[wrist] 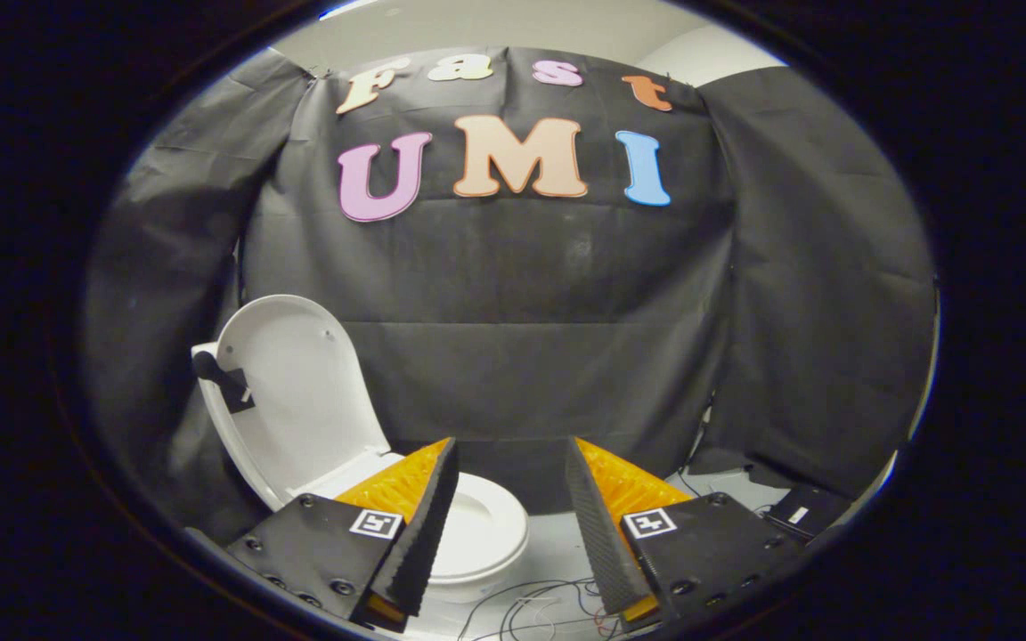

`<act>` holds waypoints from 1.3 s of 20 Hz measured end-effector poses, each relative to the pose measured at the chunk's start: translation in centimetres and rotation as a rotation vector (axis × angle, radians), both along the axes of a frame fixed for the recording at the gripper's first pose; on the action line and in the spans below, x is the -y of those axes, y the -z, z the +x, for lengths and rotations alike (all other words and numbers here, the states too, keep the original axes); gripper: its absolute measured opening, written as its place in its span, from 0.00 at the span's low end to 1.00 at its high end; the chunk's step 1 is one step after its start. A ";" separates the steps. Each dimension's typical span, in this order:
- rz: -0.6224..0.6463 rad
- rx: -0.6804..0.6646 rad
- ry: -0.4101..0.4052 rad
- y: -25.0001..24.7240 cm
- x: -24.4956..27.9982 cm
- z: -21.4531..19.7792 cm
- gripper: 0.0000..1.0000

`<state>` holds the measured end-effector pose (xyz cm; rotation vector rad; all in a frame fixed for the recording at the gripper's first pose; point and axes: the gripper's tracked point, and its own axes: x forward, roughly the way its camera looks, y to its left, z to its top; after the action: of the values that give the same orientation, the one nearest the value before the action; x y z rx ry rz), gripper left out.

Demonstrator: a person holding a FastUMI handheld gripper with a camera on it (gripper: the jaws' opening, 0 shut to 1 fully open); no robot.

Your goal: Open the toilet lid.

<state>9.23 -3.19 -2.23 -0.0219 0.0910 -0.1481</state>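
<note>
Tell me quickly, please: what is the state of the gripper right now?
Gripper: open, fingers spread apart and holding nothing; the raised toilet lid stands beyond them, untouched.

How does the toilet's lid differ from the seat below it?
The lid stands raised, almost upright against the booth's wall; the seat lies flat on the bowl. The lid shows whole beyond the hand-held gripper, whose fingers are open and holding nothing; the seat is partly hidden by one finger. Both are white.
</note>
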 end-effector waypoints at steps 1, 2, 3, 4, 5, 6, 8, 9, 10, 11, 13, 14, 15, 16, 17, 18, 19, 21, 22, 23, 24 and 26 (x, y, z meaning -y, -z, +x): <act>0.002 -0.008 -0.011 0.2 -0.2 0.5 0.75; 0.003 -0.016 -0.025 0.4 -0.5 0.8 0.75; 0.006 -0.025 -0.036 0.5 -0.6 1.2 0.76; 0.013 -0.028 -0.045 0.6 -0.7 1.3 0.76; 0.024 -0.028 -0.051 0.7 -0.7 1.4 0.76; 0.028 -0.035 -0.050 0.8 -0.6 1.5 0.76; 0.019 -0.061 -0.054 1.4 -0.7 0.9 0.76; 0.005 -0.073 -0.055 1.5 -0.8 0.5 0.76; -0.004 -0.083 -0.059 1.6 -0.7 0.0 0.76; -0.007 -0.089 -0.070 1.6 -1.0 -0.4 0.75; -0.013 -0.089 -0.100 1.4 -1.7 -1.3 0.75; -0.016 -0.084 -0.110 1.3 -1.8 -1.6 0.75; -0.009 -0.082 -0.110 1.1 -1.7 -1.8 0.75; 0.003 -0.087 -0.114 1.3 -1.6 -2.2 0.75; 0.013 -0.099 -0.118 1.5 -1.7 -2.5 0.75; 0.027 -0.103 -0.131 1.4 -2.1 -3.0 0.75; 0.029 -0.108 -0.137 1.5 -2.3 -3.5 0.75; 0.036 -0.110 -0.144 1.4 -2.4 -4.5 0.75; 0.033 -0.106 -0.153 1.3 -2.6 -4.8 0.75; 0.025 -0.099 -0.154 1.0 -2.8 -5.1 0.75; 0.016 -0.085 -0.156 0.6 -2.8 -5.9 0.76; 0.005 -0.036 -0.158 -0.6 -2.7 -6.8 0.76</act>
<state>2.46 -0.45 -1.63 -0.0268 0.1252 0.0100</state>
